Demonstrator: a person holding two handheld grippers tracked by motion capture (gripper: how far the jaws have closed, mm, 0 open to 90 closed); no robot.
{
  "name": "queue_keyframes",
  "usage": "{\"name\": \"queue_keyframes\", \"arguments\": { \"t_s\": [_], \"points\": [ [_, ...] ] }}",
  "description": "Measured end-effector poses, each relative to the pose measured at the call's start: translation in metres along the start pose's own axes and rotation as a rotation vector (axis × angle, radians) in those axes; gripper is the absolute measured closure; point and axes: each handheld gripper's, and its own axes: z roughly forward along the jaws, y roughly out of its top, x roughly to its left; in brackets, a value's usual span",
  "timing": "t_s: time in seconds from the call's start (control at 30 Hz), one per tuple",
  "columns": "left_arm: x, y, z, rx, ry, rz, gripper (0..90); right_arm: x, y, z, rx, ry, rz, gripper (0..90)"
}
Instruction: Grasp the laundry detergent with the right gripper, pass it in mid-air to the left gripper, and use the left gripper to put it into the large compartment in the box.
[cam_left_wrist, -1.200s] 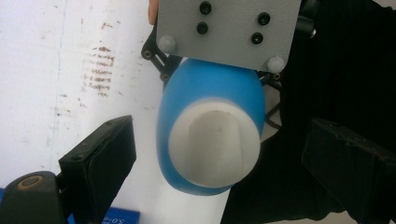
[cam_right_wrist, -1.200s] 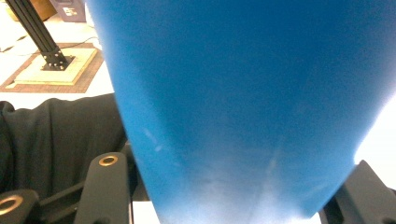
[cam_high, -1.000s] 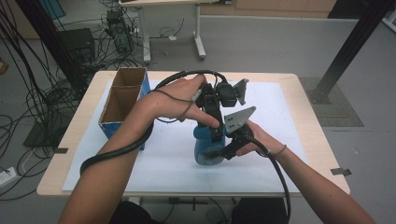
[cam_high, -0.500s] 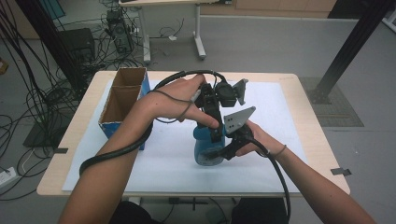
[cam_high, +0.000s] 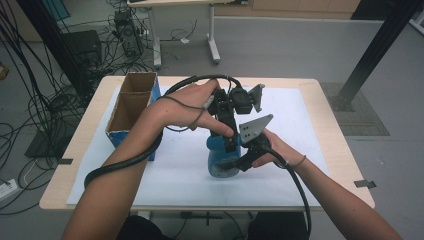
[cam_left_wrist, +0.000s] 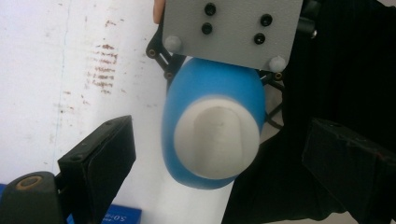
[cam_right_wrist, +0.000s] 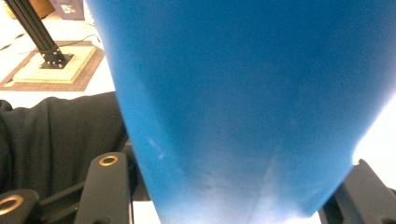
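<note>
In the high view, a blue bottle (cam_high: 222, 157) stands upright on the white sheet (cam_high: 175, 165) that covers the table (cam_high: 325, 100), to the right of an open cardboard box (cam_high: 131, 107). The right gripper (cam_high: 235, 162) is clamped on the bottle's lower body from the right. The left gripper (cam_high: 227, 132) hangs directly over the bottle's top, pointing down.

In the left gripper view, its jaws stand apart on either side of the bottle's white cap (cam_left_wrist: 217, 140), touching neither. A blue label strip (cam_left_wrist: 109, 214) below the bottle carries white lettering too small to read.

In the right gripper view, the jaws flank the bottle's blue wall (cam_right_wrist: 243, 102), gripping it; no writing shows there.
</note>
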Motion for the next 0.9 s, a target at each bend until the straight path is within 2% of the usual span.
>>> {"name": "queue_keyframes", "arguments": {
  "t_s": [0.67,0.9],
  "points": [
    [0.0016,-0.0014,0.0002,0.001,-0.004,0.000,9.8,-0.0016,0.0011,0.0016,0.001,0.006,0.000,42.2],
    [0.0016,-0.0021,0.0033,0.013,-0.001,-0.003,9.8,-0.0034,0.0053,0.0017,0.007,0.009,-0.019,42.2]
  ]
}}
